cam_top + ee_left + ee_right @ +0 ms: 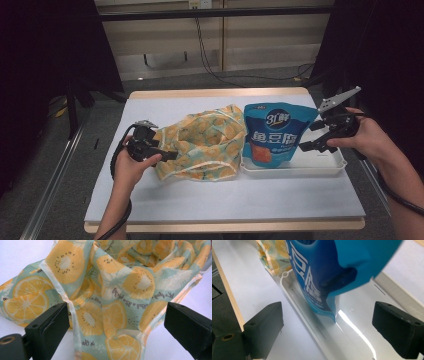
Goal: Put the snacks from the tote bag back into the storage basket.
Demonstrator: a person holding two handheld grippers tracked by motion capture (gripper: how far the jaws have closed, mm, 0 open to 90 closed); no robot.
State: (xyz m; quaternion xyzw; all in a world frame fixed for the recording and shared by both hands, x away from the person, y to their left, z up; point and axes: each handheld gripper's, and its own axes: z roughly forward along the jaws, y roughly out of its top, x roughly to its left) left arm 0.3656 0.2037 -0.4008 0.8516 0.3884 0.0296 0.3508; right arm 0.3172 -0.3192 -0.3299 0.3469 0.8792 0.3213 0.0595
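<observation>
Two hand-held tools on the worktop: left tool, jaws wide, at the citrus-print bag; right tool, also wide, beside the blue pouch standing in a white tray.

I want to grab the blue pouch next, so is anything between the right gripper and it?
Nothing visible stands in the way. The right gripper is open beside the blue snack pouch, which stands in the white tray. In the right gripper view, the pouch's edge lies ahead between the fingers, with only tray floor before it.
</observation>
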